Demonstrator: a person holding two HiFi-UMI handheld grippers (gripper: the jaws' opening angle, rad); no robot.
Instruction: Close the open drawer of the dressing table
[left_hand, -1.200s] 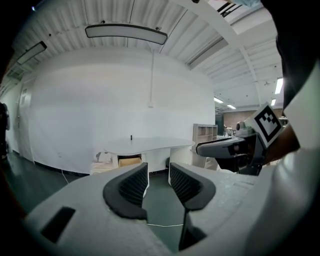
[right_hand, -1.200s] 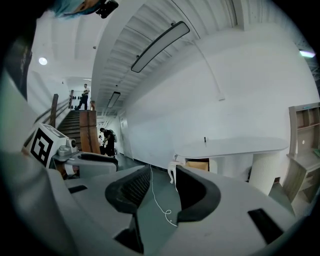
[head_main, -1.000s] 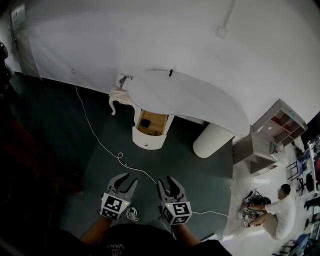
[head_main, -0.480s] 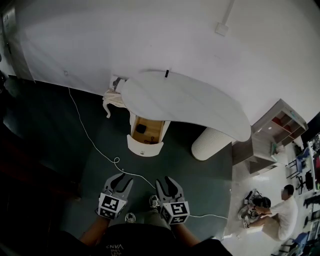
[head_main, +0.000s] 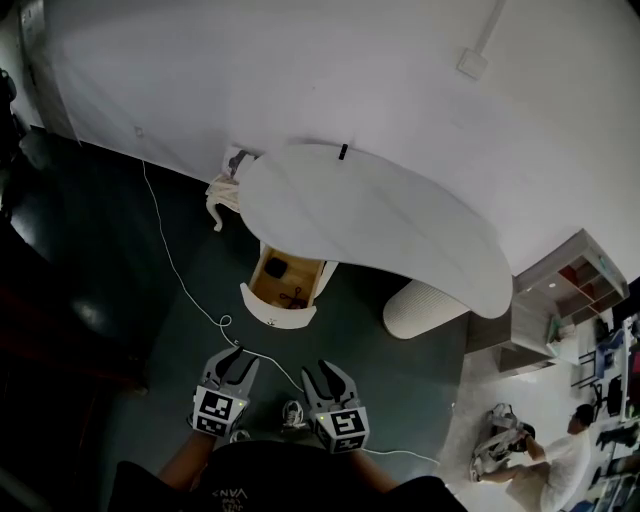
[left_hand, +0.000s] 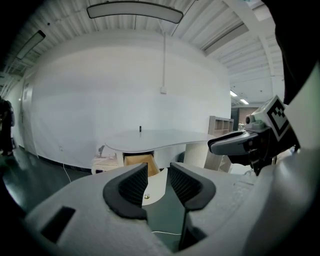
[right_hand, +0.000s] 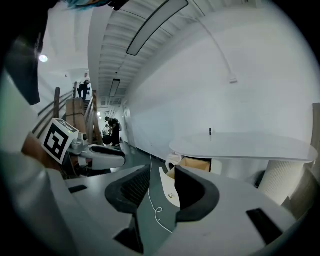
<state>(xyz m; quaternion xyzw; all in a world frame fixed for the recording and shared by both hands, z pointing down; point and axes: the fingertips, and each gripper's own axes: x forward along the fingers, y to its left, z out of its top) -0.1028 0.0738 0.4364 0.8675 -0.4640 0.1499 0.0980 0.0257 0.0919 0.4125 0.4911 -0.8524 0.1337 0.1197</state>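
Behind the dressing table (head_main: 370, 215) runs a white wall (head_main: 300, 70), and the table's pale, kidney-shaped top is the biggest thing on the dark floor (head_main: 120, 260). Under the table's right end stands a ribbed white pedestal (head_main: 425, 308). Under its left end the drawer (head_main: 283, 290) is pulled out toward you. Its wooden inside shows, with a couple of small dark items (head_main: 277, 267) lying in it, and its curved white front faces your grippers.

You hold both grippers on the near side of the dressing table, well apart from it, side by side and aimed at the drawer. Your left gripper (head_main: 234, 360) has its fingers (left_hand: 134, 186) released, with a gap between the ribbed pads and nothing in it. Through that gap the left gripper view shows the drawer's white front and its small knob (left_hand: 147, 196). Your right gripper (head_main: 324, 372) is likewise unclenched and empty, and the drawer front shows through its gap too. Neither pair of fingers touches the drawer.

A thin white cable (head_main: 180, 270) trails over the floor from the table's left side, loops near the drawer front and passes between it and your grippers.
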